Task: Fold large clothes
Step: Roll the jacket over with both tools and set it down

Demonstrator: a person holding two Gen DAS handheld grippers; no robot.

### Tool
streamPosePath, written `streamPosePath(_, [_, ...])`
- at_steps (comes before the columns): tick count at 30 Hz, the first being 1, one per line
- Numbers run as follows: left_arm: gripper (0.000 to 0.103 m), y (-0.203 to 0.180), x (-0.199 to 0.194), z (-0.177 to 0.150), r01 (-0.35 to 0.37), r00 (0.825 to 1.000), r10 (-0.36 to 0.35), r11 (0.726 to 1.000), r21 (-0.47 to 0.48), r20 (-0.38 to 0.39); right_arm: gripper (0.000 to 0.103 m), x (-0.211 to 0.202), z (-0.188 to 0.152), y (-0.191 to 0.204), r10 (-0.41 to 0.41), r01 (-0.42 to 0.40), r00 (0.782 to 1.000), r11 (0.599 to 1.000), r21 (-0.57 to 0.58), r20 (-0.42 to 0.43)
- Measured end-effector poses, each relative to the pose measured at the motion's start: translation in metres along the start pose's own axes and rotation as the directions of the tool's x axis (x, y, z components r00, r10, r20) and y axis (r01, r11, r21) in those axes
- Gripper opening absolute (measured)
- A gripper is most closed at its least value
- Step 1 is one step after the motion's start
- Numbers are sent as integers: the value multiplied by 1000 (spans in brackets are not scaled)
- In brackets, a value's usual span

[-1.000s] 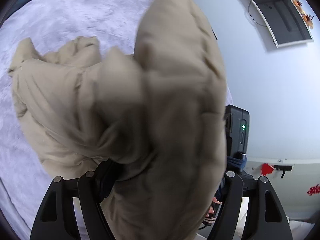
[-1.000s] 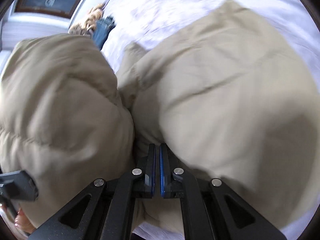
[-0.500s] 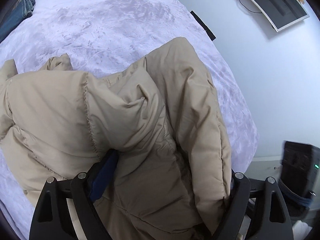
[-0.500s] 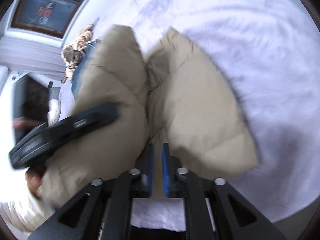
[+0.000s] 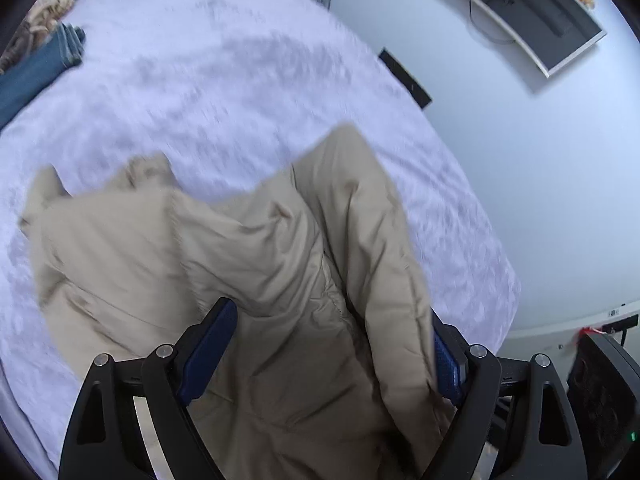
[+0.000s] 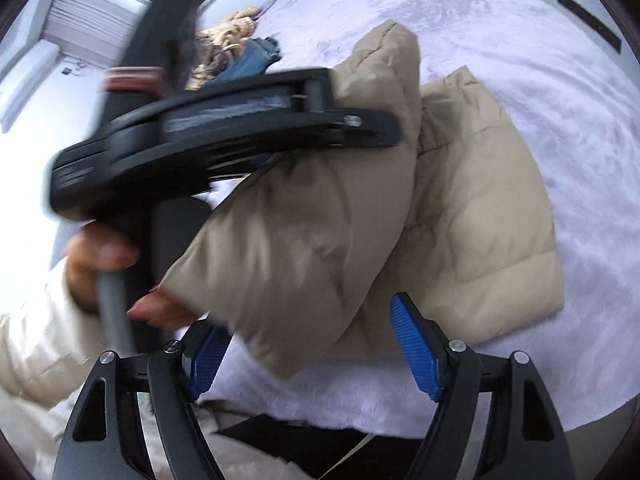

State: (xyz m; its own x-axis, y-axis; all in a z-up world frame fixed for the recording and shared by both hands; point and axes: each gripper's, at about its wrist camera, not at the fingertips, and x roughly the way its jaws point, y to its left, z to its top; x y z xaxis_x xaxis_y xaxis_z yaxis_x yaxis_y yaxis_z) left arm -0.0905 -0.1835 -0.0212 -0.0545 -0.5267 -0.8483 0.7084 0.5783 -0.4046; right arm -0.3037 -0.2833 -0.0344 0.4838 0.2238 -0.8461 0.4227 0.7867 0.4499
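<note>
A beige puffer jacket (image 5: 224,256) lies bunched near the front edge of a bed with a pale lilac fleece cover (image 5: 224,80). My left gripper (image 5: 324,344) is wide open, with a thick bundle of the jacket lying between its blue pads (image 5: 208,344). In the right wrist view the jacket (image 6: 480,232) rests on the bed, one padded part (image 6: 304,240) raised beside the left gripper body (image 6: 224,120). My right gripper (image 6: 316,344) is open, its blue pads (image 6: 416,348) apart just in front of the jacket's edge.
Folded blue jeans (image 5: 36,68) and a tan knitted garment (image 5: 48,4) lie at the bed's far left. A white-framed monitor (image 5: 532,12) hangs on the wall at right. A black device (image 5: 600,400) stands on the floor by the bed's corner.
The right gripper was shut on the jacket and has opened, letting it go. The jacket has come down from the air onto the bed. The left gripper has stayed wide around its bundle.
</note>
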Motion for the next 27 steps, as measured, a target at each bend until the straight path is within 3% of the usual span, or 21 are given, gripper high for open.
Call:
streamPosePath(2, [87, 15, -22, -1, -28, 996, 28, 1000, -7, 83, 75, -1, 5, -5, -74, 73, 997, 997, 30, 36])
streamPosePath(5, [87, 46, -38, -6, -141, 976, 147, 989, -46, 160, 19, -8, 1, -21, -123, 119, 992, 989, 84, 42])
streamPosePath(9, [87, 97, -29, -14, -218, 964, 236, 965, -147, 120, 19, -10, -10, -55, -162, 157, 987, 970, 188, 15])
streamPosePath(13, [87, 123, -3, -21, -184, 976, 205, 958, -219, 77, 20, 14, -20, -89, -120, 125, 992, 943, 307, -34])
streamPosePath(16, [87, 124, 10, -22, -199, 973, 220, 956, -215, 77, 24, 11, -20, -98, -80, 89, 996, 934, 346, -42])
streamPosePath(19, [87, 124, 14, -22, -198, 973, 219, 956, -215, 76, 38, -25, -10, -88, -92, 74, 995, 955, 288, 49])
streamPosePath(21, [87, 126, 14, -22, -192, 975, 211, 958, -215, 71, 60, -48, 3, -81, -76, 42, 988, 969, 244, 131])
streamPosePath(23, [88, 128, 14, -23, -189, 976, 208, 958, -216, 70, 73, -61, 22, -76, -22, -12, 984, 981, 193, 175])
streamPosePath(27, [90, 128, 13, -22, -194, 975, 213, 955, -224, 65, 77, -34, 56, -76, 80, -99, 990, 983, 158, 119])
